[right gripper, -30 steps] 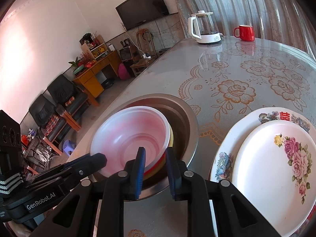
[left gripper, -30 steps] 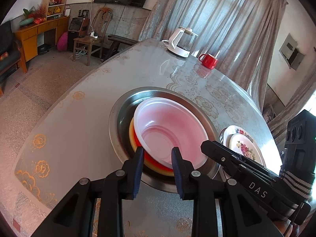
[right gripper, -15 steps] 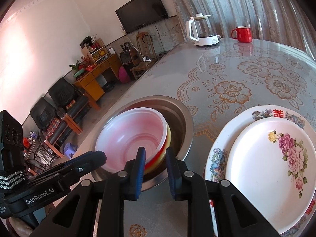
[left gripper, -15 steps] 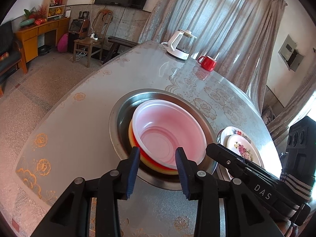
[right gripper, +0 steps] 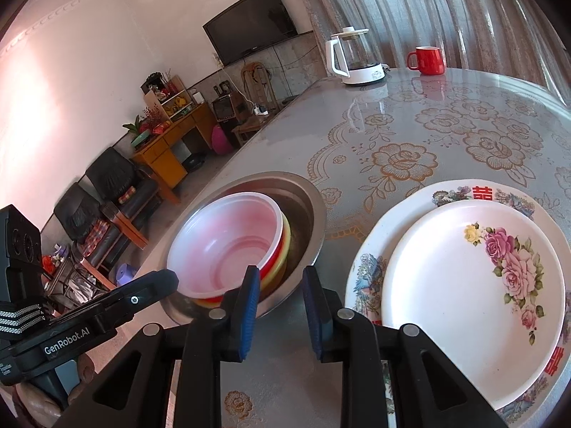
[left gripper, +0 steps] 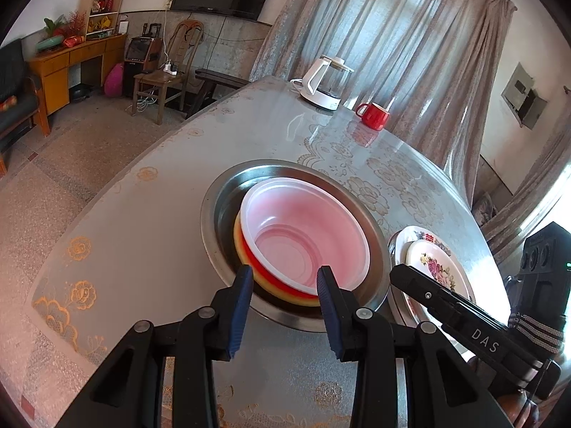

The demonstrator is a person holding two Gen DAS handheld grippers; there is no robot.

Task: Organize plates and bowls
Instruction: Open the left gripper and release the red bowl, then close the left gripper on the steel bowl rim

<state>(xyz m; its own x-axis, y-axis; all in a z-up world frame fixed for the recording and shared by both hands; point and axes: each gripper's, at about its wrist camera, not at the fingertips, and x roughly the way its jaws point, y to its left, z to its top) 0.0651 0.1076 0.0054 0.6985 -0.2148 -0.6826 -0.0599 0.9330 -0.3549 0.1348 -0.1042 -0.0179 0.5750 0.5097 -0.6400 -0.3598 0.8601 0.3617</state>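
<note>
A white plastic bowl (left gripper: pixel 303 235) sits nested on a red bowl and a yellow bowl inside a wide steel basin (left gripper: pixel 221 199); the stack also shows in the right wrist view (right gripper: pixel 228 239). A small rose plate (right gripper: pixel 471 292) lies on a larger patterned plate (right gripper: pixel 367 267), right of the basin. My left gripper (left gripper: pixel 285 285) is open and empty, just short of the basin's near rim. My right gripper (right gripper: pixel 280 290) is open and empty, over the table between basin and plates.
A white kettle (left gripper: pixel 323 83) and a red mug (left gripper: pixel 373 116) stand at the far side of the flowered table. The table's left edge (left gripper: pixel 107 192) drops to the floor. Chairs, a desk and a TV stand beyond.
Both grippers have drawn back from the basin. The left jaws have opened wider and no longer straddle the bowl rim. The bowls and plates have not moved.
</note>
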